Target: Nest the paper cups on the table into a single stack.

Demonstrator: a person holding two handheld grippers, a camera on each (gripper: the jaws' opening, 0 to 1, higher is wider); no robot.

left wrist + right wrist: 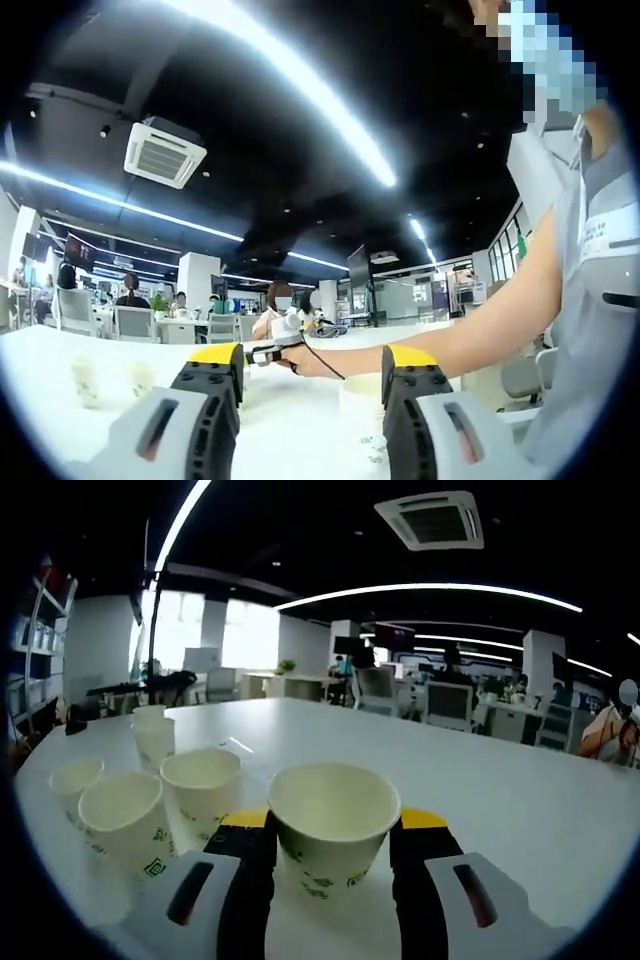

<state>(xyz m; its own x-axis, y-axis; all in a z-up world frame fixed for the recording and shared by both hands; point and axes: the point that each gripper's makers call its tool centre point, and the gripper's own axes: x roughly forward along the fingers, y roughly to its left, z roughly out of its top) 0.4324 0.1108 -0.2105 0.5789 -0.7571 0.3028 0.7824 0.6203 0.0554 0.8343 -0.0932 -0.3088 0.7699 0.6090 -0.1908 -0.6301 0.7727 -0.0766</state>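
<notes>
In the right gripper view, a white paper cup (330, 830) with green print stands upright between the two yellow-tipped jaws of my right gripper (333, 830), which press on its sides. Left of it on the white table (500, 790) stand three more cups (203, 785) (125, 820) (75, 778), and farther back a cup (153, 735) that looks nested in another. In the left gripper view, my left gripper (312, 385) is open with nothing gripped. A cup rim (358, 385) shows beyond it by the right jaw. Two small cups (87, 380) (143, 377) stand at the left.
The person's bare arm (470, 325) reaches across the left gripper view, with the hand holding the right gripper (272, 350) above the table (40, 360). Desks, chairs and seated people fill the office behind. The table's right half (520, 810) is bare.
</notes>
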